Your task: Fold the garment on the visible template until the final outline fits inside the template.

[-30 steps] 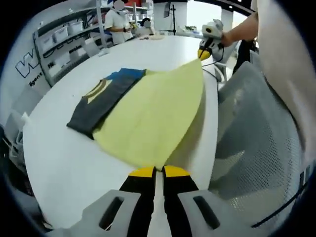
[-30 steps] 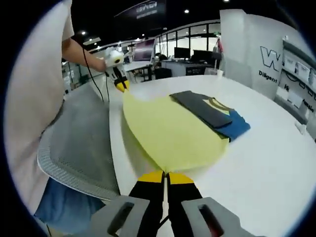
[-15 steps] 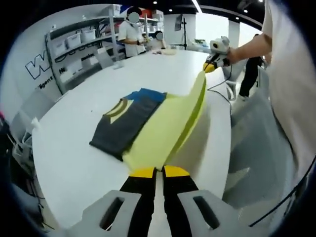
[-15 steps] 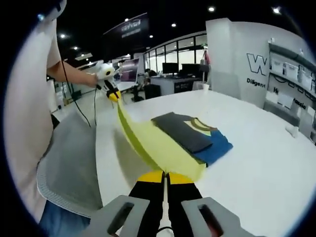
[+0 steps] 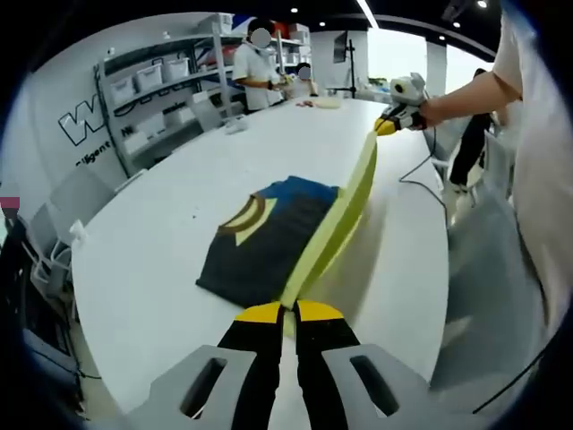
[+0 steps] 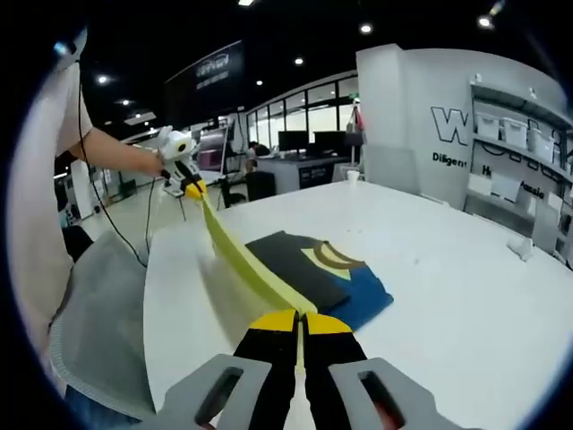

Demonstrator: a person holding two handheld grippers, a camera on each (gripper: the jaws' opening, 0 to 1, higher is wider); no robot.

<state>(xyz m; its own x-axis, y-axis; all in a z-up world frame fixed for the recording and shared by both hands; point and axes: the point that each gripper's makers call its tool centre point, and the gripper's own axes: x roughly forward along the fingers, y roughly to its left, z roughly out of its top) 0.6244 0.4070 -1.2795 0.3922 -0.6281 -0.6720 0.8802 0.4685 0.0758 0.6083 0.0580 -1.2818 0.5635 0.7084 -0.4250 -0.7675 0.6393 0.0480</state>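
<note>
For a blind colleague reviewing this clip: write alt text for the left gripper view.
The left gripper, jaws shut, pinches one end of a yellow sheet lifted off a white table and stretched to the right gripper, which grips the far end. Beside the sheet, on the table, lies a folded dark garment with blue and yellow parts.

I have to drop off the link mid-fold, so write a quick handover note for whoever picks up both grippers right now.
Left gripper: shut on one end of the yellow sheet.
Right gripper: shut on the other end; the sheet hangs stretched between the two, lifted above the white table.
Garment: dark grey and blue with a yellow collar, lying flat on the table and already folded, beside the lifted sheet.
Done: garment looks folded at least once.
Left: lay the yellow sheet back down, probably the template, check the garment's outline against it, refold if it overhangs.
</note>
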